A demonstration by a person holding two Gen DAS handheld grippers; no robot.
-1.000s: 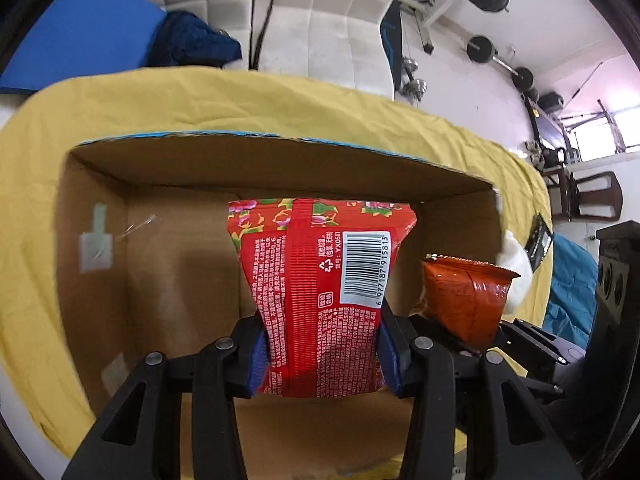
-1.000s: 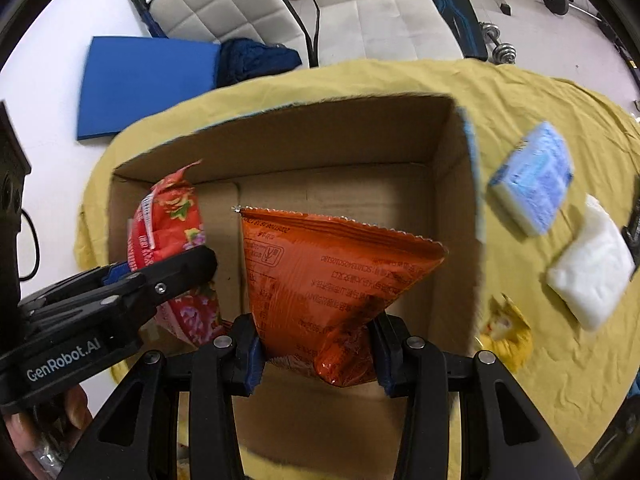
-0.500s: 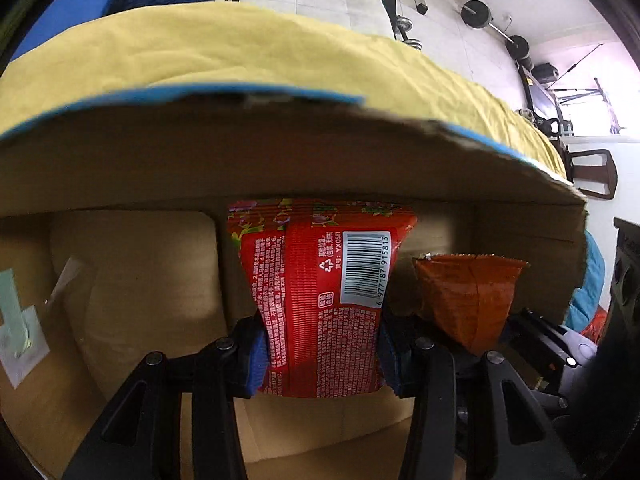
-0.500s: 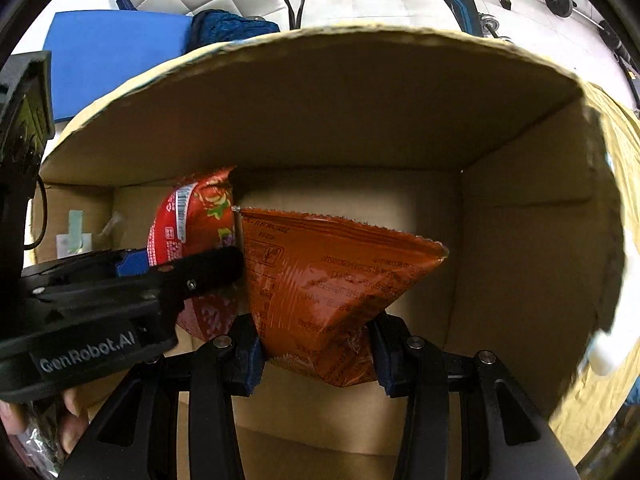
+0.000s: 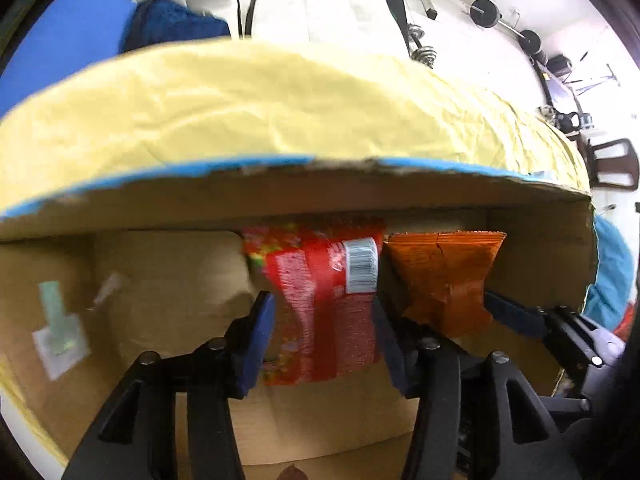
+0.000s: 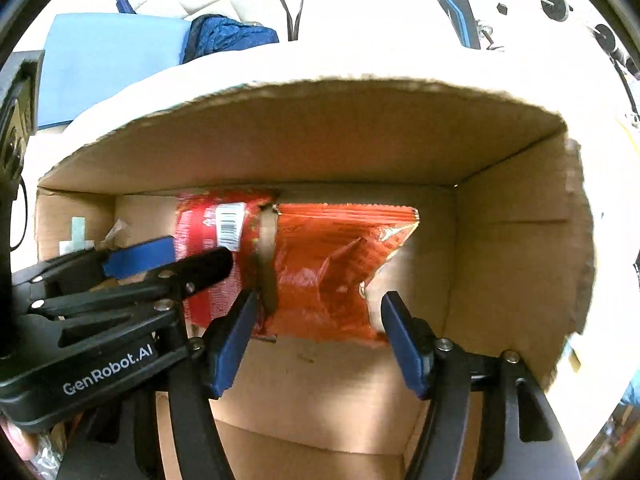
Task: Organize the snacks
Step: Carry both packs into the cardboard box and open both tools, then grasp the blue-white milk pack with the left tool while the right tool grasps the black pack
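Inside the cardboard box (image 6: 516, 248), red snack bag (image 5: 324, 304), barcode label up, and crinkled orange snack bag (image 6: 328, 272) lie side by side against the far wall. Left gripper (image 5: 324, 340) and right gripper (image 6: 316, 336) both spread wide, holding nothing.

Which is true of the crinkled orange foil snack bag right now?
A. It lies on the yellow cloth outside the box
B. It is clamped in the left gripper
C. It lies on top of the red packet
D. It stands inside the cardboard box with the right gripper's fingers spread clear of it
D: in the right wrist view the orange foil snack bag sits in the cardboard box, gaps showing either side inside the right gripper.
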